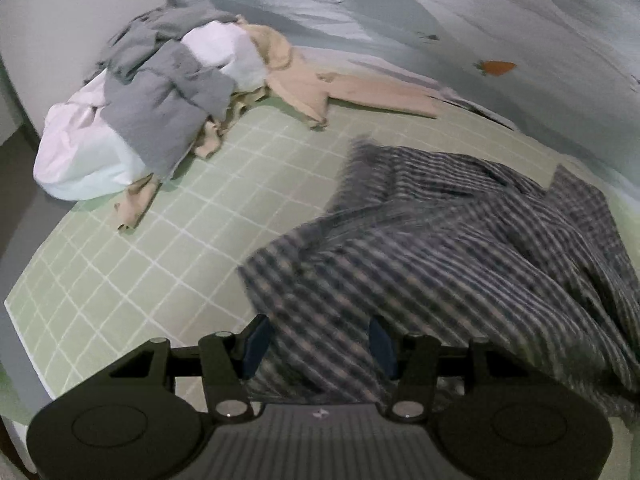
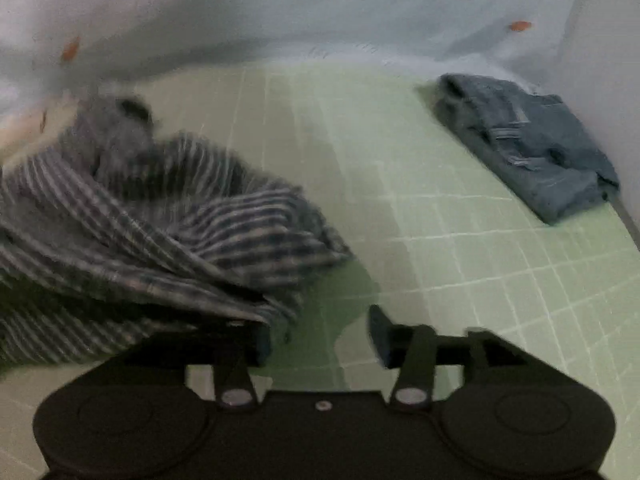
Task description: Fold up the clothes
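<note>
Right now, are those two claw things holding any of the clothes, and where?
Nothing is held. The left gripper and right gripper are open; the striped shirt lies loose on the bed.

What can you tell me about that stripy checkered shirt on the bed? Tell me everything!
The plaid shirt is dark blue-grey with pale stripes crossing into checks, and looks like soft woven cloth. It lies crumpled and bunched, not folded, on the green grid sheet. The left claw is open with the cloth lying between its fingers. The right claw is open too; the shirt's edge drapes over its left finger. Blur hides buttons and collar.
</note>
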